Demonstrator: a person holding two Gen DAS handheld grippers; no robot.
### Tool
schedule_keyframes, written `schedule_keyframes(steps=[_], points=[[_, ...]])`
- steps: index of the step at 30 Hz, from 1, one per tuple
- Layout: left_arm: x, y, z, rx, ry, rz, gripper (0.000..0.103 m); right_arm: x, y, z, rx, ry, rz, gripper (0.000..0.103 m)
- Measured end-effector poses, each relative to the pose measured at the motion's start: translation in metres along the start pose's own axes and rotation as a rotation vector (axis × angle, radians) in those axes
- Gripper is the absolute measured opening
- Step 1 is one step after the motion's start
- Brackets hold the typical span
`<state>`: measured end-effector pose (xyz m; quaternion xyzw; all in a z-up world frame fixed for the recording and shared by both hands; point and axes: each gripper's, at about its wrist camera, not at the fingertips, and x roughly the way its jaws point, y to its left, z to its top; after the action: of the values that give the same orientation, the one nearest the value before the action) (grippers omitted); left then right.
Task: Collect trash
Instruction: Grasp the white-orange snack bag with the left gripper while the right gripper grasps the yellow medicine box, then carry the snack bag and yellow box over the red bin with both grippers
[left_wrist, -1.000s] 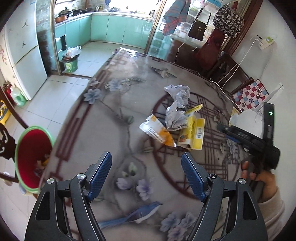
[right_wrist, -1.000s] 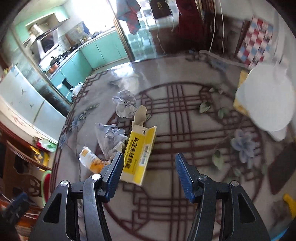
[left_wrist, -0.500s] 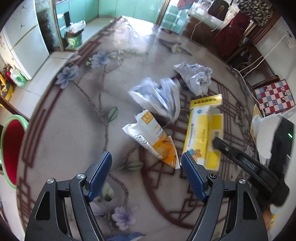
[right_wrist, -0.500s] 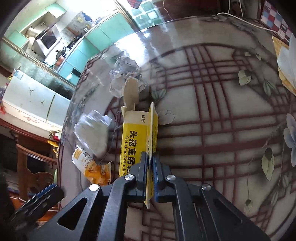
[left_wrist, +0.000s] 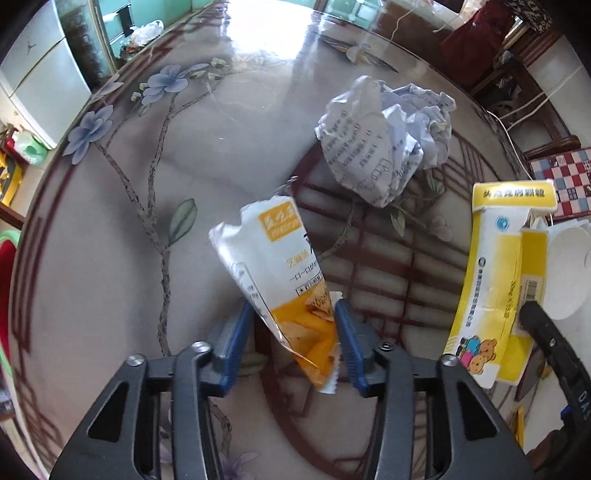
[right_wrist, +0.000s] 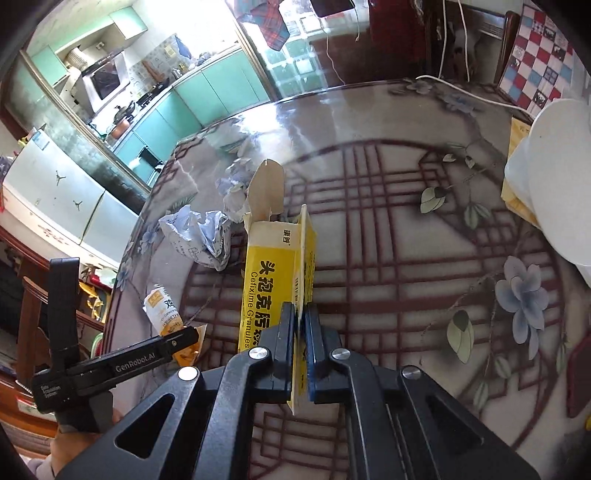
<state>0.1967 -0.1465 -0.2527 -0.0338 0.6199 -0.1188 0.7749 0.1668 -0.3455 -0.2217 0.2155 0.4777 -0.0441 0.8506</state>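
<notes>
A torn white-and-orange snack wrapper (left_wrist: 280, 273) lies on the flowered table (left_wrist: 110, 266). My left gripper (left_wrist: 291, 332) points steeply down, its jaws closing on the wrapper's orange end, and both blue pads touch its edges. My right gripper (right_wrist: 301, 325) is shut on the side flap of a flattened yellow medicine box (right_wrist: 269, 266) and holds it tilted up off the table. That box (left_wrist: 491, 277) stands right of the wrapper in the left wrist view. A crumpled printed paper (left_wrist: 376, 147) lies beyond the wrapper, with a second ball (right_wrist: 236, 184) further back.
A red bin with a green rim (left_wrist: 5, 258) stands on the floor past the table's left edge. A white round lid (right_wrist: 554, 184) rests on yellow paper at the table's right. A dark red flat object (right_wrist: 578, 376) lies at the right edge. Chairs stand behind the table.
My left gripper dropped onto the snack wrapper and its jaws narrowed around it. My right gripper shut on the yellow box flap, then tipped the box up off the table.
</notes>
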Motion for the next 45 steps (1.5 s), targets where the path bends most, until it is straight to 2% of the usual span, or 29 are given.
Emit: schedule_keyframes(steps=[6,15,23,34,45], points=[[-0.023,-0.003,-0.007,0.043,-0.051,-0.012,0.032,-0.011,0.012,0.002,-0.039,-0.028,-0.026,0.004],[-0.082,0.002,-0.021,0.087,-0.164,-0.038,0.032,-0.049,0.037,-0.004,-0.085,-0.093,-0.027,0.004],[-0.119,0.009,-0.039,0.095,-0.254,-0.051,0.032,-0.084,0.064,-0.022,-0.126,-0.132,-0.014,0.004],[-0.148,0.029,-0.066,0.094,-0.294,-0.052,0.032,-0.124,0.086,-0.047,-0.137,-0.182,0.016,0.004],[-0.173,0.027,-0.081,0.115,-0.357,-0.058,0.032,-0.159,0.097,-0.060,-0.158,-0.234,0.035,0.004]])
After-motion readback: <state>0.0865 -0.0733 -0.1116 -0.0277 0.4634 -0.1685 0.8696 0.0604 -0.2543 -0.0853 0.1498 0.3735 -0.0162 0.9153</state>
